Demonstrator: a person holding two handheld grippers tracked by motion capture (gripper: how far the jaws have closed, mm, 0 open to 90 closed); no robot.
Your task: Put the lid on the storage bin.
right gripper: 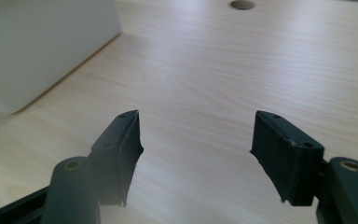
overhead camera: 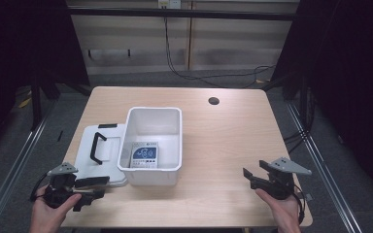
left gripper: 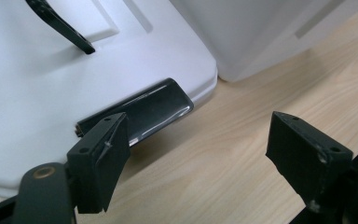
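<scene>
The white lid lies flat on the tabletop, touching the left side of the open white bin (a printed packet lies inside). The left gripper is much the nearer: its jaws stand wide at the lid's near corner, one beside the black latch there. The right gripper, jaws also wide and empty, hovers well apart over bare wood.
</scene>
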